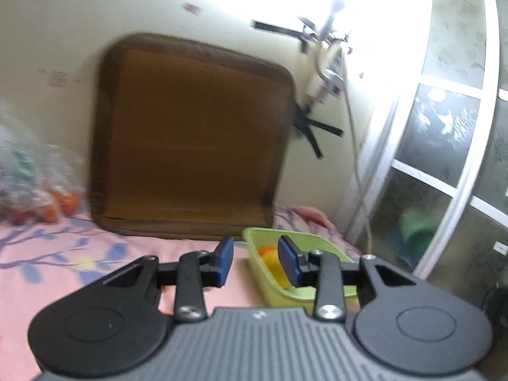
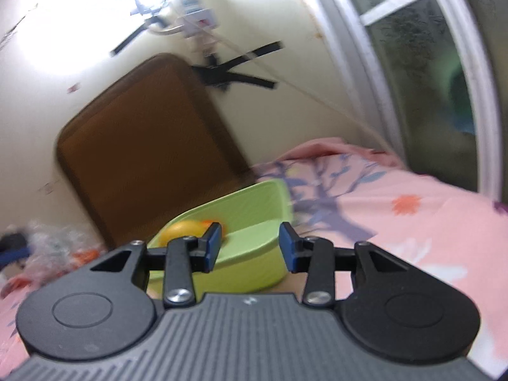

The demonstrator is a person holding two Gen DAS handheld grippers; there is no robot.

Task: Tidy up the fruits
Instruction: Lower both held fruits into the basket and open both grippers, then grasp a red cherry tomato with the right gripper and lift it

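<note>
At the far left, orange fruits (image 1: 58, 204) are still waiting beside a plastic bag (image 1: 28, 171) on the bed (image 1: 63, 254). The left tool (image 1: 255, 262) and right tool (image 2: 249, 247) are staying open, gripping nothing. The green basket (image 2: 254, 209) is already holding a smooth yellow fruit (image 2: 182, 231).

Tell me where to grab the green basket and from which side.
Pinch the green basket by its thin upright rim at the near wall, coming from above: the top is open, and the fruit sits at the far-left end, leaving that edge free.
</note>
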